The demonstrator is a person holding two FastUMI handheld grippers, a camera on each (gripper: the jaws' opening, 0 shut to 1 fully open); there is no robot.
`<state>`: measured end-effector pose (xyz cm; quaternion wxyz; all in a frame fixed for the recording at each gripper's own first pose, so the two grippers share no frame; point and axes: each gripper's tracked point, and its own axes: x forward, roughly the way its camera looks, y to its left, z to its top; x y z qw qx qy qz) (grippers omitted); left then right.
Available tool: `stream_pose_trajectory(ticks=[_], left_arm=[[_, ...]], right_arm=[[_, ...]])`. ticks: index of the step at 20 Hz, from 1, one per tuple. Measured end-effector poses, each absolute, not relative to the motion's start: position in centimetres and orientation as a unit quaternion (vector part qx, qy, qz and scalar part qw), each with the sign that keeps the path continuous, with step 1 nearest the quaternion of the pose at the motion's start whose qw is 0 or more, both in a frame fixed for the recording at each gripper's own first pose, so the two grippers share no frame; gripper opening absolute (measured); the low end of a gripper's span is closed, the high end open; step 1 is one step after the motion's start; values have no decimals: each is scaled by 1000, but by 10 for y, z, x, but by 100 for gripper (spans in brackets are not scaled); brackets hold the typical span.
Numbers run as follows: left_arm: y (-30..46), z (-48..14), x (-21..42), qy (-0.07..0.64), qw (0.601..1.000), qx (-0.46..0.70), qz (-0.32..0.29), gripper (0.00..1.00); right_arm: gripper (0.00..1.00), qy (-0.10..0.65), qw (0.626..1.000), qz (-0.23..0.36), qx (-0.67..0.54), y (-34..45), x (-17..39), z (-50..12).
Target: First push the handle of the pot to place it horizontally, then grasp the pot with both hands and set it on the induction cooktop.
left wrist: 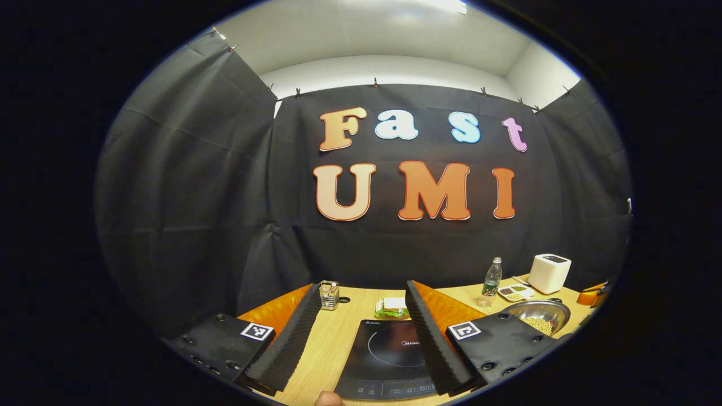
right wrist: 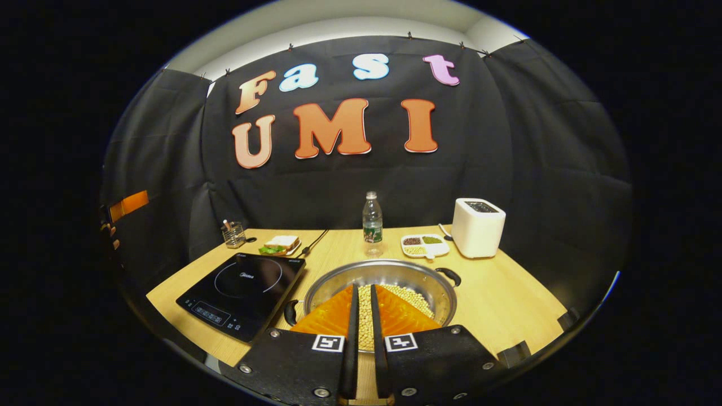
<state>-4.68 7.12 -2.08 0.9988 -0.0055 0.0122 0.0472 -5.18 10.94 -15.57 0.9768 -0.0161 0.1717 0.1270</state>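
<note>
left gripper (left wrist: 361, 332) fingers are spreading wide above the cooktop (left wrist: 389, 361); right gripper (right wrist: 361, 316) fingers are nearly closing, empty, over the pot (right wrist: 338, 276).

Midea brand mark on induction cooktop (right wrist: 242, 287), other labels too small to read

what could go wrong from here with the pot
The pot holds loose beans, so a hard push on its handle or a tilted two-handed lift may spill them. The water bottle and divided dish stand just behind it and could be knocked. The induction cooktop sits close beside the pot, so a low carry might clip its edge.
</note>
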Motion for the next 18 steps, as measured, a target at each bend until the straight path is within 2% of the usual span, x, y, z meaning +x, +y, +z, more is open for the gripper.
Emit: stream_pose_trajectory(ticks=[11,18], left_arm=[[82,-49,-45,43,997,-16,56,97],[89,-66,-39,58,997,-18,57,97]], right_arm=[[12,276,935,213,-59,180,-79,-249],[12,314,923,214,-61,199,-74,-283]])
